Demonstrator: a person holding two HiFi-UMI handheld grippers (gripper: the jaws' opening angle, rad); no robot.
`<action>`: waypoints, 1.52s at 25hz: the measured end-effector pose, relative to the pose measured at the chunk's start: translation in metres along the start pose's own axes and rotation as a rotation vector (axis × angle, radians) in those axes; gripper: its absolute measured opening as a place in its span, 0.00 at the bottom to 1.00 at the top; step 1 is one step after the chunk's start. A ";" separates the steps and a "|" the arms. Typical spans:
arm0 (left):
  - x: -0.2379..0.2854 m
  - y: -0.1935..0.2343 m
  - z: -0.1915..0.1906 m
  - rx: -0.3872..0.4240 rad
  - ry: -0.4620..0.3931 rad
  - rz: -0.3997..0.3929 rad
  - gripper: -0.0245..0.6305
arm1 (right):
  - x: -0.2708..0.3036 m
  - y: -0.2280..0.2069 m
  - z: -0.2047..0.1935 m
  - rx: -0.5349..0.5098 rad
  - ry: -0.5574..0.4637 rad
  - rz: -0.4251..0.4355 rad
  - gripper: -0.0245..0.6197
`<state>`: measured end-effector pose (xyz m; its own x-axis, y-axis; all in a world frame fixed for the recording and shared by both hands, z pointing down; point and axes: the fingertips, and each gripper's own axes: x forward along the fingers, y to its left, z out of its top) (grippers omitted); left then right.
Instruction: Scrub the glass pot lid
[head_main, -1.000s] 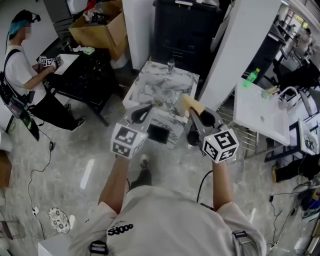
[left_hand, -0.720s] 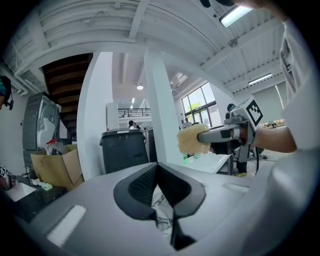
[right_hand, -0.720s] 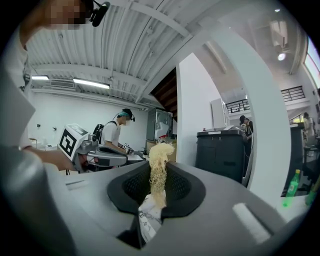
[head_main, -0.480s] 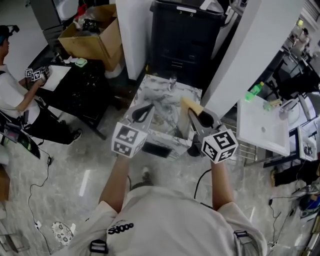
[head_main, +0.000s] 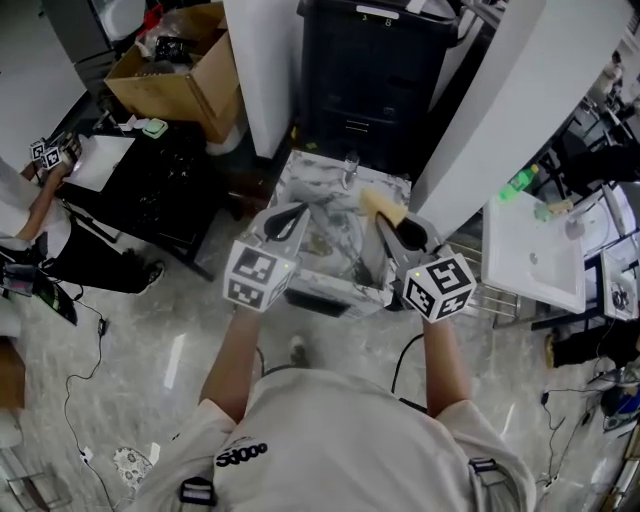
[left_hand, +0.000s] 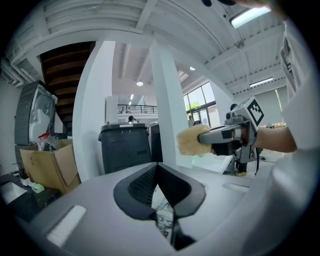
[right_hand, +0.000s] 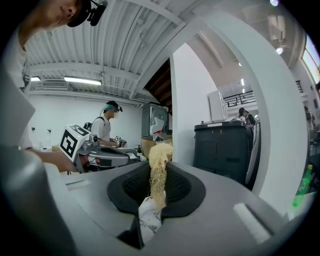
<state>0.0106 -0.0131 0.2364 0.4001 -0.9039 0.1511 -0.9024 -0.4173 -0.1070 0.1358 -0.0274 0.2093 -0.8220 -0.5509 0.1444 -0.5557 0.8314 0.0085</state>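
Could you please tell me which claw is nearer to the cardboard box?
Left. The left claw sits over the table's left side, the box beyond it to the left. The right claw, gripping a scrubber, is over the table's right side, farther from the box.

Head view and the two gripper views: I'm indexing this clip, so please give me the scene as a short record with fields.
setting: marble-topped table in front of the person, black bin behind it
left gripper: jaws together, nothing between them
right gripper: jaws closed on a yellow fibrous scrubber
position: the two are held side by side above the table
glass pot lid: not made out in any view
task state: scrubbing not under way
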 end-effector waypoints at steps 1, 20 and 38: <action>0.002 0.004 -0.003 -0.003 0.004 -0.003 0.05 | 0.005 -0.002 -0.002 0.004 0.003 -0.003 0.11; 0.040 0.090 -0.078 -0.114 0.057 -0.091 0.05 | 0.136 -0.010 -0.063 0.103 0.136 -0.013 0.11; 0.073 0.130 -0.165 -0.219 0.176 -0.054 0.05 | 0.215 -0.047 -0.207 0.189 0.401 -0.074 0.11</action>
<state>-0.1036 -0.1182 0.3961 0.4318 -0.8427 0.3215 -0.9013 -0.4169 0.1179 0.0107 -0.1700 0.4447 -0.6865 -0.5052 0.5230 -0.6548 0.7422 -0.1426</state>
